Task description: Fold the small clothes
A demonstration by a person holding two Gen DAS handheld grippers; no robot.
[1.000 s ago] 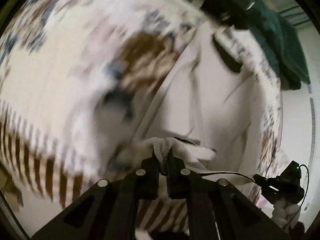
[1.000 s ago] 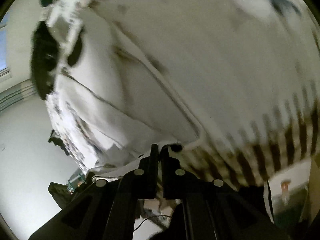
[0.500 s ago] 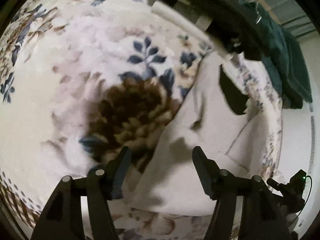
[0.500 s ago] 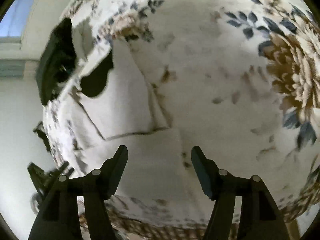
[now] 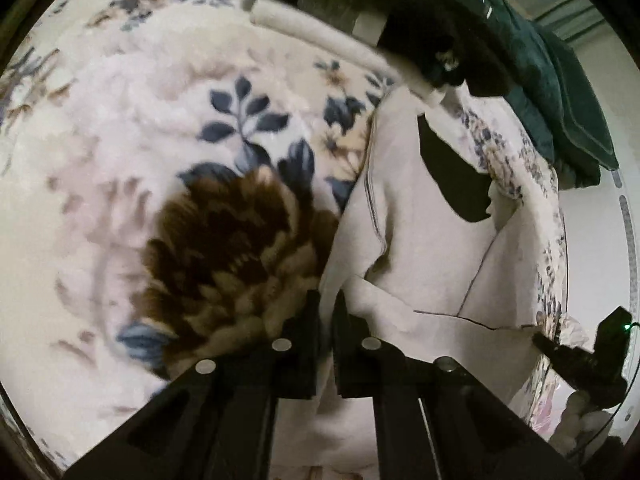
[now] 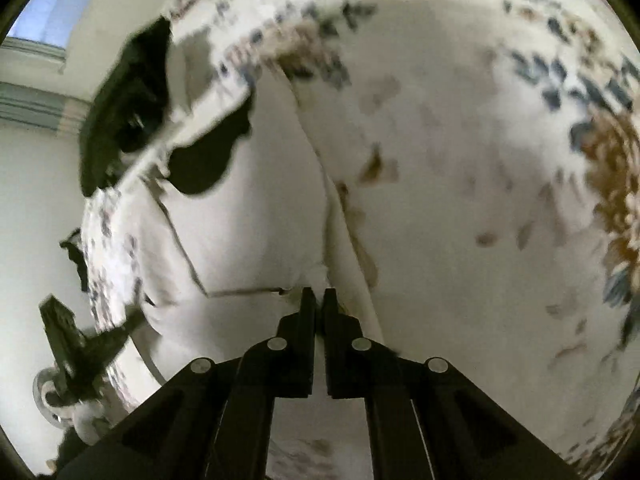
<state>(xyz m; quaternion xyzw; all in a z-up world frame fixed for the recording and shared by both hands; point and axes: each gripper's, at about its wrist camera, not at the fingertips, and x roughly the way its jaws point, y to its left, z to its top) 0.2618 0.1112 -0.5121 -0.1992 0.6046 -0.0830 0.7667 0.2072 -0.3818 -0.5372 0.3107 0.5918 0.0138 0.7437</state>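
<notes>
Both sets of jaws, spread wide half a second ago, are now being seen clenched on cloth: the left gripper (image 5: 329, 300) is pinching the left-hand edge of the cream garment (image 5: 424, 248), and the right gripper (image 6: 319, 295) is pinching a fold of the same garment (image 6: 248, 216) near its seam. The garment is lying on the floral blanket (image 5: 132, 152), toward the blanket's edge in the left wrist view, with a dark patch (image 5: 452, 176) showing at its far end. Dark clothes (image 5: 560, 92) are piled beyond it. Risks are being judged as follows. Only a thin bite of fabric is being held in each pair of jaws, so the cloth is likely to slip out if it is being pulled fast or unevenly. Whether blanket pile is also being caught under the left jaws cannot be told; if so, the blanket is going to be dragged up with the fold. Tension between the two grips is looking uneven, with a crease running near the left jaws, so a skewed fold is being risked. Some blur is being shown in the right wrist view, so exact bite depth there cannot be confirmed.
</notes>
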